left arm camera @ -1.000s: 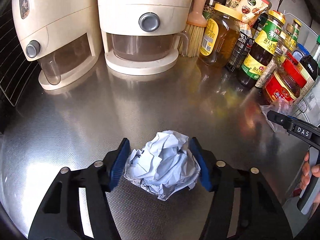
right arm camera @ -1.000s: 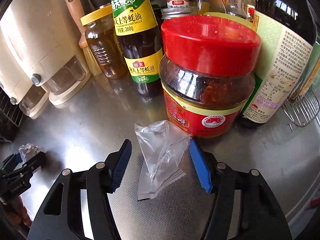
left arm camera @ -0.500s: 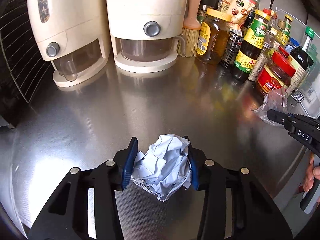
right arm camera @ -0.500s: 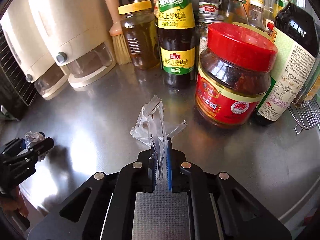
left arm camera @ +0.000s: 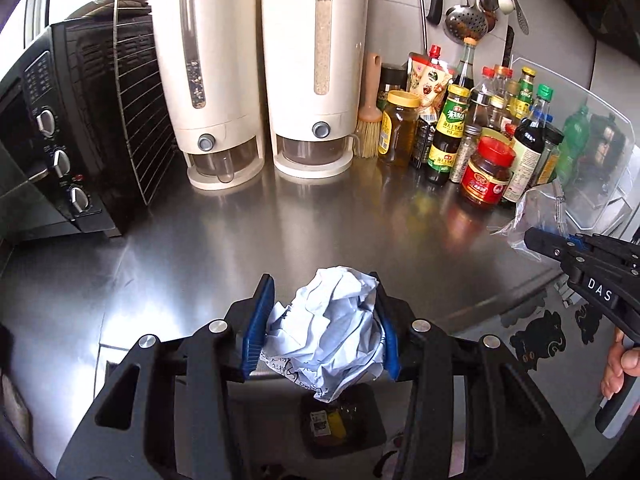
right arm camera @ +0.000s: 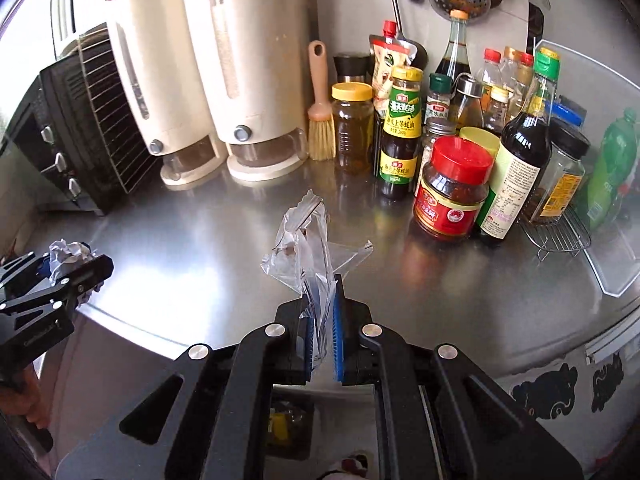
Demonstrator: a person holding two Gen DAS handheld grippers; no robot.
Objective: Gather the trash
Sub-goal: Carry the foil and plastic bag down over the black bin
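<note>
My left gripper (left arm camera: 322, 320) is shut on a crumpled ball of white paper (left arm camera: 332, 328) and holds it above the front edge of the steel counter (left arm camera: 248, 240). My right gripper (right arm camera: 322, 320) is shut on a clear plastic bag (right arm camera: 308, 248), lifted off the counter. The right gripper (left arm camera: 560, 246) with the bag (left arm camera: 536, 216) shows at the right of the left wrist view. The left gripper (right arm camera: 68, 270) with the paper ball (right arm camera: 68, 252) shows at the left of the right wrist view. A dark bin (left arm camera: 340, 424) with trash in it lies below, off the counter edge.
Two cream dispensers (left arm camera: 256, 80) stand at the back. A black oven (left arm camera: 52, 140) with a wire rack is at the left. Sauce bottles and a red-lidded jar (right arm camera: 452, 192) crowd the back right, beside a brush (right arm camera: 320, 120). Utensils hang on the wall.
Both grippers have closed on their trash, lifted it and pulled back from the counter toward its front edge. The bin has come into view below.
</note>
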